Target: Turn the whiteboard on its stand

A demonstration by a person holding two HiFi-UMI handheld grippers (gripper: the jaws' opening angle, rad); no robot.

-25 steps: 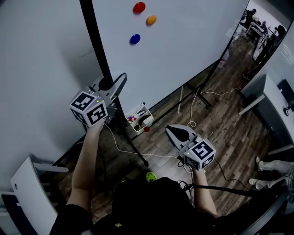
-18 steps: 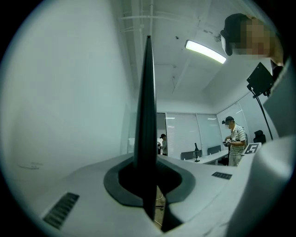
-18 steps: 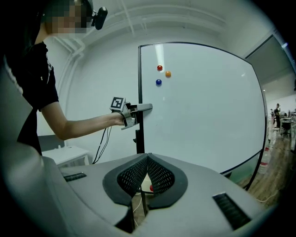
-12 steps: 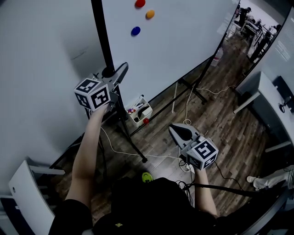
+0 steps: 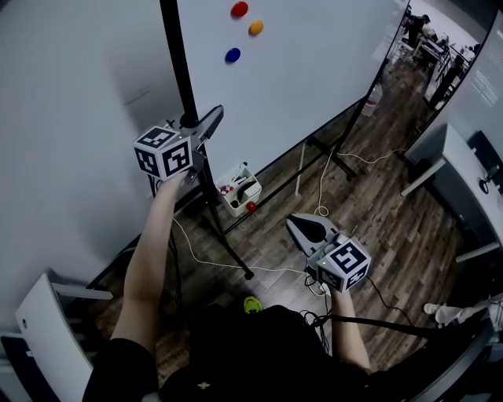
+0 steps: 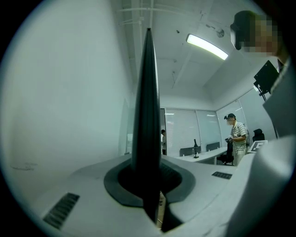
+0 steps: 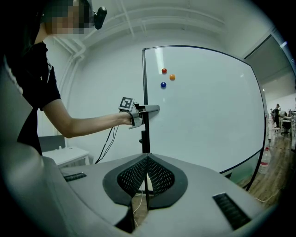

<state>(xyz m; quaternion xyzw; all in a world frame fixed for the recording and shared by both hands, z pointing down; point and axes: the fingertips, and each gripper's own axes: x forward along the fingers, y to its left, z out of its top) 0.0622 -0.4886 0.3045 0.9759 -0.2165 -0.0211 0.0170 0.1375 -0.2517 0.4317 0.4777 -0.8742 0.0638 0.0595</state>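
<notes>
2 hand-held grippers are up in front of a large whiteboard [image 5: 314, 78] that stands on a wood-pattern floor [image 5: 393, 212]. The left gripper [image 5: 211, 119], raised on an outstretched arm, is clamped on the black upright [image 5: 174, 55] that runs along the board's left edge. Its own view shows both jaws pressed against that dark bar, which sits deep between them and rises straight up out of the pads. The right gripper [image 5: 295, 222] hangs lower, over the floor and well apart from the board. Its jaws are closed on each other, mesh pads meeting, with nothing held. The board's white face carries 3 round magnets close together near its top left: a red magnet [image 5: 240, 9], an orange magnet [image 5: 256, 27] and a blue magnet [image 5: 233, 55]. Below the left gripper, the black legs of the stand [image 5: 232, 242] spread across the floor. A small white tray [image 5: 236, 208] near them holds what seem to be markers, though they are too small to tell for sure. A red ball [image 5: 251, 206] shows just beside the tray, and a white cable [image 5: 323, 184] trails over the floor near the stand's far foot.
</notes>
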